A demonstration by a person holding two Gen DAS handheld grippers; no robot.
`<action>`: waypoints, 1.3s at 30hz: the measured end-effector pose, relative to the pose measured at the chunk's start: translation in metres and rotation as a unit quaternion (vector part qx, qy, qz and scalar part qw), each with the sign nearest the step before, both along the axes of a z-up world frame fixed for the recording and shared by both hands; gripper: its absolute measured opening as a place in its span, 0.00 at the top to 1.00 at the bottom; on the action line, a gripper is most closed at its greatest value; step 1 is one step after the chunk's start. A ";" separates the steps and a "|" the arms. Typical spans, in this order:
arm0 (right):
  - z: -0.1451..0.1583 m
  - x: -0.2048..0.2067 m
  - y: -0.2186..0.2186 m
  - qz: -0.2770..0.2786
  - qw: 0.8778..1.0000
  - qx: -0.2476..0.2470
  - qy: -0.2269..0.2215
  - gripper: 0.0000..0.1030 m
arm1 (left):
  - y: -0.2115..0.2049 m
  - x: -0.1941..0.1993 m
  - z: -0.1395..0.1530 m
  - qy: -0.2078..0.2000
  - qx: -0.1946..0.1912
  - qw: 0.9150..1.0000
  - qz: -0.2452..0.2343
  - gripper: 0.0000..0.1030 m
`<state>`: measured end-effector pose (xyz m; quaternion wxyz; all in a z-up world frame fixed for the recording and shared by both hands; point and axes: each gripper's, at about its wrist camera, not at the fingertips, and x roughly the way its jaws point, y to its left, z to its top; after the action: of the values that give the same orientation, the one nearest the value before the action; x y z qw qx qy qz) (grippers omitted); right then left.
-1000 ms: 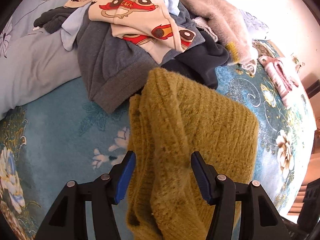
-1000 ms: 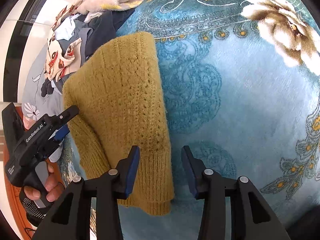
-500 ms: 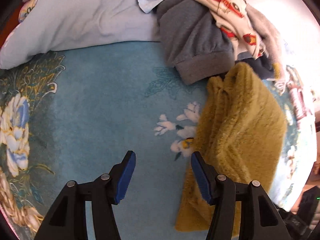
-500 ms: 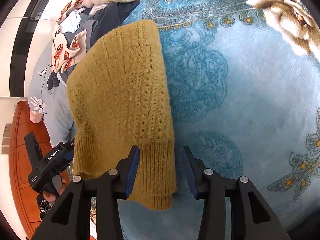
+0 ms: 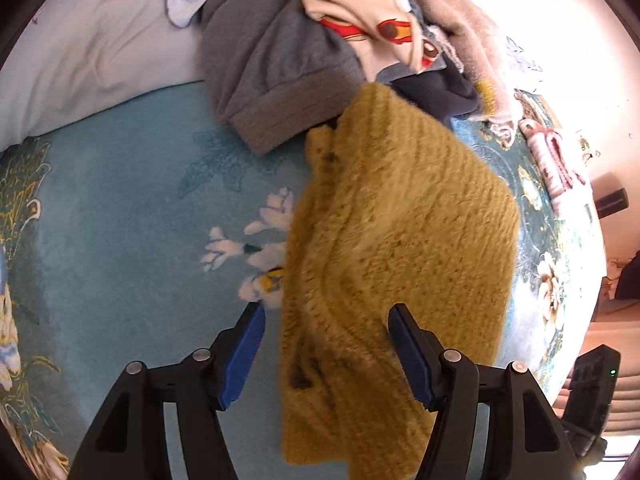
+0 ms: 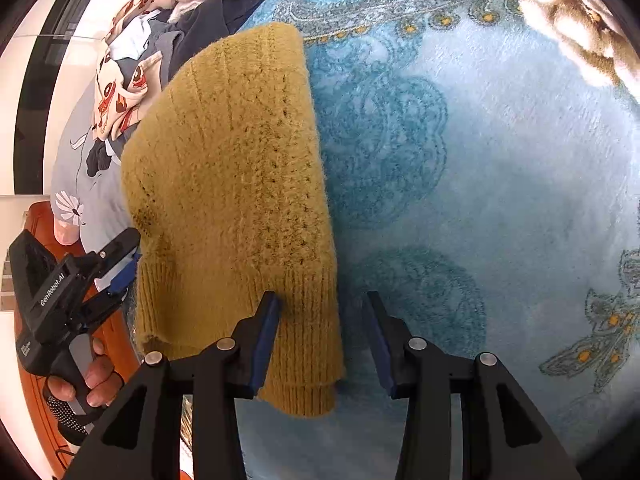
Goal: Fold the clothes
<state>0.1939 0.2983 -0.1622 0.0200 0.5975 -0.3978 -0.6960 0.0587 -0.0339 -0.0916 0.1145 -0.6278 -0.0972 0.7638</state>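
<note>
Back over one folded mustard sweater [image 5: 400, 240], left gripper [image 5: 326, 354] jaws apart.

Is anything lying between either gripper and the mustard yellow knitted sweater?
Nothing visible does. The mustard yellow knitted sweater lies directly ahead of the open left gripper and right gripper, on the blue floral blanket. The clothes pile sits beyond it.

Both grippers: matte black angular frames w/ silver round screws & ribbed blue pads [image 5: 244, 354]; left gripper [image 6: 120, 276] body has white "GenRobot.AI" lettering, grey trigger, textured grip, bare-skinned hand [image 6: 90, 380] around it.
</note>
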 end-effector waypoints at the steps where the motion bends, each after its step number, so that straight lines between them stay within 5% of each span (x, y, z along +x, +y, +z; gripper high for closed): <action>1: -0.001 0.000 0.001 -0.003 1.000 -0.002 -0.001 0.57 | -0.009 0.003 -0.004 -0.004 -0.005 1.000 0.007 0.34; 4: -0.003 -0.002 0.000 -0.003 1.000 -0.003 -0.002 0.57 | -0.037 0.012 -0.018 -0.023 -0.010 0.999 0.031 0.33; 9: -0.006 -0.006 -0.005 0.002 1.000 -0.005 -0.005 0.50 | -0.051 0.015 -0.013 -0.022 0.057 0.997 0.047 0.34; 13: -0.006 -0.010 -0.003 -0.004 1.000 -0.006 -0.003 0.50 | -0.036 -0.005 -0.007 -0.014 0.103 0.994 0.023 0.29; 19: -0.006 -0.016 -0.004 -0.006 1.000 -0.003 -0.001 0.50 | -0.016 -0.044 -0.051 -0.036 0.109 0.993 -0.020 0.28; 26: -0.010 -0.022 -0.008 -0.010 1.000 -0.004 -0.004 0.50 | -0.015 -0.054 -0.067 -0.030 0.175 0.984 -0.023 0.27; 34: -0.015 -0.030 -0.011 -0.017 1.000 -0.013 -0.007 0.50 | 0.000 -0.034 -0.047 0.005 0.162 0.985 -0.050 0.67; 39: -0.016 -0.036 -0.009 -0.029 0.999 -0.020 -0.005 0.50 | 0.006 -0.008 -0.009 0.047 0.161 0.984 -0.064 0.73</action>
<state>0.1581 0.2890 -0.1784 0.0092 0.5886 -0.4287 -0.6853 0.0506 -0.0282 -0.1002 0.2668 -0.5698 -0.1732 0.7578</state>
